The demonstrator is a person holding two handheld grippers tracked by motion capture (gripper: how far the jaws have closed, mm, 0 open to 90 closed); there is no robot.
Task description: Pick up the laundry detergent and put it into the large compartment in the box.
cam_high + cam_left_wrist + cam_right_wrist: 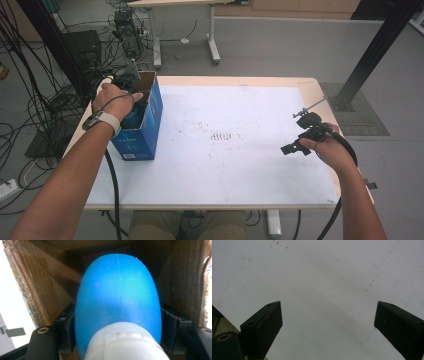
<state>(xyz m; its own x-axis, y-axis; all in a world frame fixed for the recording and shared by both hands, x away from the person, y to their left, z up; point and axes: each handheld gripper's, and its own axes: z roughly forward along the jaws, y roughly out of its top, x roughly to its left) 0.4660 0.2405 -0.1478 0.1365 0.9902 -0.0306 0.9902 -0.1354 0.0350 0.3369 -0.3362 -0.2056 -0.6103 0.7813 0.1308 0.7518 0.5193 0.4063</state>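
Left gripper [117, 337] at 9 o'clock reaches into the blue cardboard box [150, 120], its jaws flanking a blue bottle [117, 297]; whether they still press is unclear. Right gripper [328, 322], at 3 o'clock, gapes wide over the white table [240, 165].

You have a smooth, glossy blue plastic bottle [117, 297] with a matt white plastic cap [125, 343] inside a rough brown cardboard box [37, 287] (printed blue outside). Your right gripper [328, 325] shows matt black plastic pads over a scuffed, matt white table [317, 270].
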